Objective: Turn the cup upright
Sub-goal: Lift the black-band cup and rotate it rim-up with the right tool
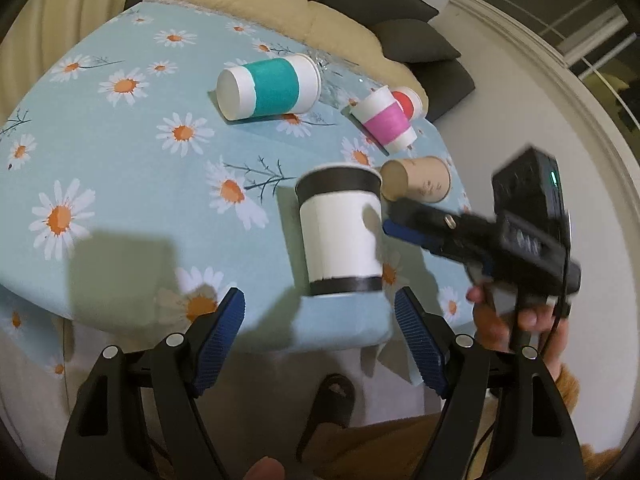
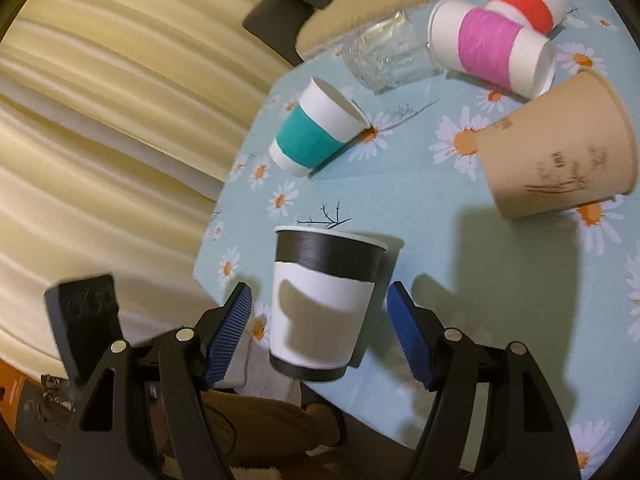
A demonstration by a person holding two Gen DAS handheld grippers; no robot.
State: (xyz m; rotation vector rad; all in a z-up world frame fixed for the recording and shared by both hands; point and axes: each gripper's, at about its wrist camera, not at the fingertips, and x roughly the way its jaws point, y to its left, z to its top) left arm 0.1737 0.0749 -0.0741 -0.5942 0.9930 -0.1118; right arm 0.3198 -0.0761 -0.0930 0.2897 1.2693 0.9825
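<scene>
A black-and-white paper cup [image 1: 340,232] stands upright near the table's front edge; it also shows in the right wrist view [image 2: 324,300]. My left gripper [image 1: 320,336] is open, just short of the cup and not touching it. My right gripper [image 2: 320,328] is open with one finger on each side of the cup, gaps showing on both sides. In the left wrist view the right gripper [image 1: 394,222] sits right beside the cup. A brown paper cup [image 2: 560,148] lies on its side close by; the left wrist view shows it too [image 1: 418,179].
A teal-banded cup [image 1: 268,88], a pink-banded cup [image 1: 386,122] and a red-banded cup [image 1: 406,102] lie on the daisy tablecloth [image 1: 120,168]. A clear glass [image 2: 386,54] lies on its side. A cushioned sofa sits behind the table. The table edge is just below the grippers.
</scene>
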